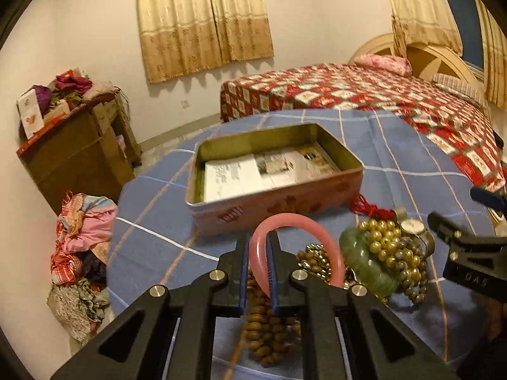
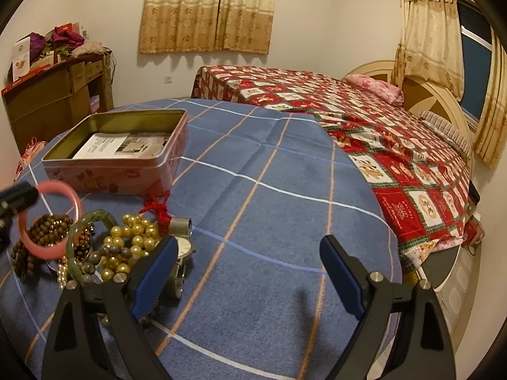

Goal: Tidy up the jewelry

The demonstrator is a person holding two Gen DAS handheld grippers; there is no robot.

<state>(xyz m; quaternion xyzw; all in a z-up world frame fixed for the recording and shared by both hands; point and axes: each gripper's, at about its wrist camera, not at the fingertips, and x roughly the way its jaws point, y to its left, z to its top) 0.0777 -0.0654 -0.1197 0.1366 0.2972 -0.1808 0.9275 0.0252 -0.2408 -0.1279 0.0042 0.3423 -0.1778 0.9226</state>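
Observation:
My left gripper (image 1: 259,243) is shut on the rim of a pink bangle (image 1: 304,221), which stands tilted over a heap of jewelry. The heap holds brown wooden beads (image 1: 266,332), a green bangle (image 1: 367,262), gold pearl beads (image 1: 380,237), a wristwatch (image 1: 412,226) and a red tassel (image 1: 364,205). Just beyond is an open pink tin box (image 1: 275,202) with printed papers inside. In the right wrist view my right gripper (image 2: 248,247) is open over bare blue cloth, its left finger beside the watch (image 2: 183,248). There the pink bangle (image 2: 68,190) hangs from the left gripper (image 2: 19,199).
Everything rests on a blue plaid cloth (image 2: 253,158). A bed with a red patterned quilt (image 2: 380,145) lies behind and to the right. A wooden cabinet (image 1: 79,152) piled with items stands at the left wall, with a heap of clothes (image 1: 82,240) on the floor.

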